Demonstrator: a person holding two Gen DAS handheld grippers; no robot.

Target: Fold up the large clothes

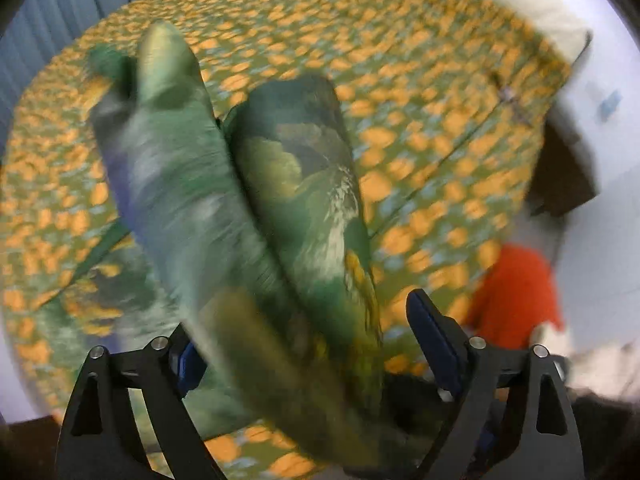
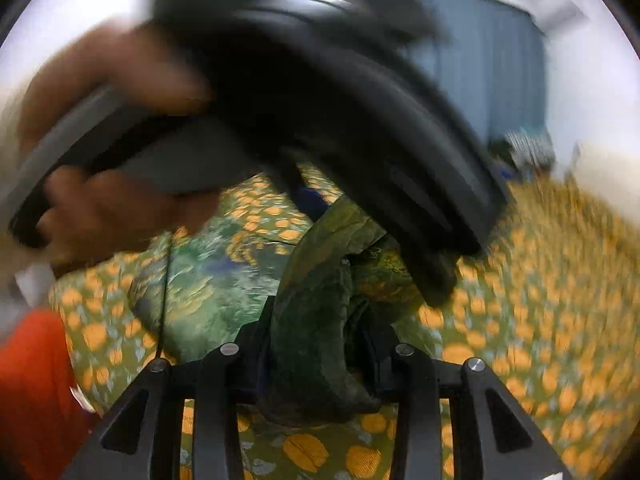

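Observation:
A large green patterned garment (image 1: 248, 208) hangs in long blurred folds above a bed. My left gripper (image 1: 312, 344) is open, its blue-padded fingers (image 1: 432, 336) wide apart with the cloth draped between them. In the right wrist view my right gripper (image 2: 312, 344) is shut on a bunch of the same green garment (image 2: 312, 312). The person's hand (image 2: 120, 128) holds the other black gripper (image 2: 360, 120) just above and in front, very blurred.
The bed sheet (image 1: 420, 100) is green with orange flowers and shows in the right wrist view (image 2: 560, 300) too. A white pillow (image 1: 532, 4) lies at the far corner. An orange-red cloth (image 1: 516, 296) is at the bed's edge. A grey curtain (image 2: 500, 64) hangs behind.

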